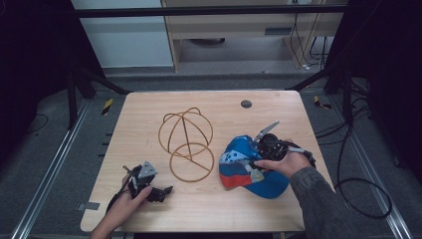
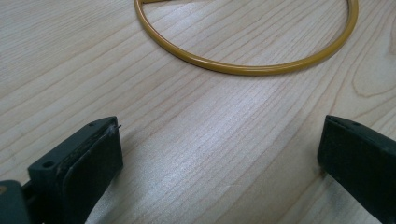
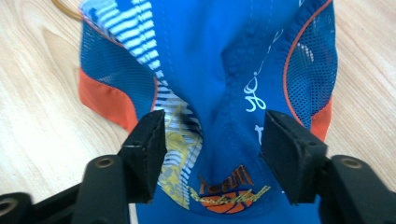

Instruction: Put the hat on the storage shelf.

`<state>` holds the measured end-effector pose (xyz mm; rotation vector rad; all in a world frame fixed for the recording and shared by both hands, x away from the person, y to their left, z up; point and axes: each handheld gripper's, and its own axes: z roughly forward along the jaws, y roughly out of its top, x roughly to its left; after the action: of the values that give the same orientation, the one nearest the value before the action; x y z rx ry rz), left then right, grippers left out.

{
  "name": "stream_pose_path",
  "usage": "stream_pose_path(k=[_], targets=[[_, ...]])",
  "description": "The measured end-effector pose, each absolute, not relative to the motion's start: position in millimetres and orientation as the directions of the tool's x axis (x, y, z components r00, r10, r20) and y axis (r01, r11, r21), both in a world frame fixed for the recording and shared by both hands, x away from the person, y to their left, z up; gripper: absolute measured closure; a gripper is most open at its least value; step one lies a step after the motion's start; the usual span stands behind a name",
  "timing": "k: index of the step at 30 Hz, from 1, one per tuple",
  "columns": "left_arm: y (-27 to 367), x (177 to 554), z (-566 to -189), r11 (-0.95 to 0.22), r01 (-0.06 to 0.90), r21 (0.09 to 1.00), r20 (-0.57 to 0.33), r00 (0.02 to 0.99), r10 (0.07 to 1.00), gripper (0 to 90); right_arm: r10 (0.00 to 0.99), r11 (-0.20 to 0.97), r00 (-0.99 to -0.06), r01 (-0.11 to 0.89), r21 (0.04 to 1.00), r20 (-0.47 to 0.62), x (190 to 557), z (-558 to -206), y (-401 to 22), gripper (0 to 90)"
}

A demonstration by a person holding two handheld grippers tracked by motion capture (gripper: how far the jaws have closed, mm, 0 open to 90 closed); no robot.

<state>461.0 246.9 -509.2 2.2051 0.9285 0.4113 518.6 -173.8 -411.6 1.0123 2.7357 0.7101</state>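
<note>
High view: above the near edge, facing forward and down — whole desk [image 1: 209, 204] in sight.
Left tool view: low, close over the desk, facing the wire ring [image 2: 247, 70].
Right tool view: very close, looking down onto the cap [image 3: 224, 70].
Shared: ring and cap — both seen from above too.

High view: dim, soft and grainy; my desk [image 1: 209, 204] is lit evenly from above, its surroundings sink into black. Left view: sharp wood grain, pale sheen between my left tongs [image 2: 219, 158], whose near parts blur. Right view: bright, cap [image 3: 224, 70] slightly soft.
</note>
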Motion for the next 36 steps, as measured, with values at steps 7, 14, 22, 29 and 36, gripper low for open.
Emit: stream_pose_path(k=[7, 14, 22, 29, 36], targets=[[247, 461, -509, -0.500, 0.499, 0.708, 0.019, 0.694, 0.720, 0.0, 0.628, 0.674, -0.776, 0.578, 0.460, 0.055, 522, -417, -172, 66.2], [247, 461, -509, -0.499, 0.499, 0.709, 0.020, 0.693, 0.721, 0.0, 0.612, 0.680, -0.788, 0.569, 0.461, 0.069, 522, -417, -173, 88.3], [247, 461, -509, -0.499, 0.499, 0.709, 0.019, 0.694, 0.720, 0.0, 0.616, 0.666, -0.784, 0.570, 0.482, 0.075, 519, -403, -181, 89.8], [247, 461, -509, -0.499, 0.499, 0.709, 0.020, 0.693, 0.721, 0.0, 0.605, 0.668, -0.794, 0.550, 0.501, 0.066, 512, -379, -186, 89.8], [247, 461, -509, -0.499, 0.499, 0.709, 0.020, 0.693, 0.721, 0.0, 0.599, 0.659, -0.800, 0.516, 0.547, 0.034, 503, -349, -187, 89.9]])
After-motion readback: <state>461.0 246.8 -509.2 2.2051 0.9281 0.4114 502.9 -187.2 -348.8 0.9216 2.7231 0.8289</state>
